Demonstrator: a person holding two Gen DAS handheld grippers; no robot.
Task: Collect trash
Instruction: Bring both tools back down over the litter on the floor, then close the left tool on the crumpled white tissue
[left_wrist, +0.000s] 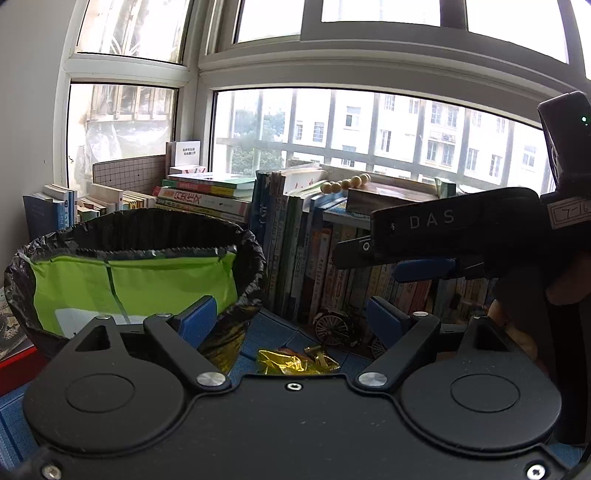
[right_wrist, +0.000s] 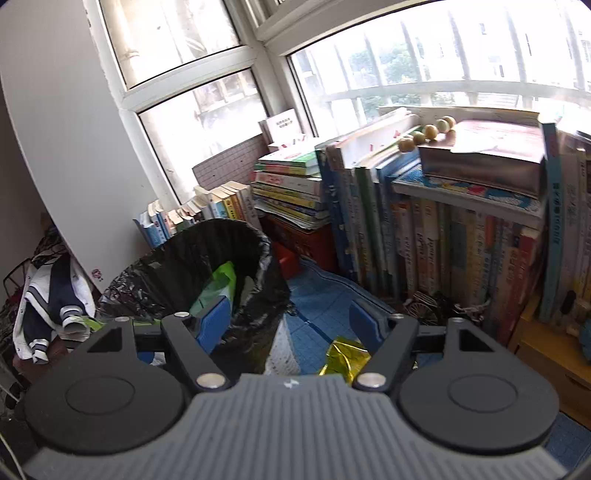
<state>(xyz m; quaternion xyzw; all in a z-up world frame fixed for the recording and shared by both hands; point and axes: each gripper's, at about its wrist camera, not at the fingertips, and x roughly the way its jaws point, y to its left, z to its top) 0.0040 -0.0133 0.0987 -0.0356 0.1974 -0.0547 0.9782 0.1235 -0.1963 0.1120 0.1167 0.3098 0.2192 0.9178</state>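
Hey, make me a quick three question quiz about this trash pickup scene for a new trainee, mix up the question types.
1. True or false: the green package lies inside the black-lined bin.
2. What lies on the blue mat nearest the left gripper?
A. a gold foil wrapper
B. a glass bottle
C. a banana peel
3. Fill in: the right gripper has its jaws ____, with nothing between them.

Key: 1 true; 2 A; 3 open.
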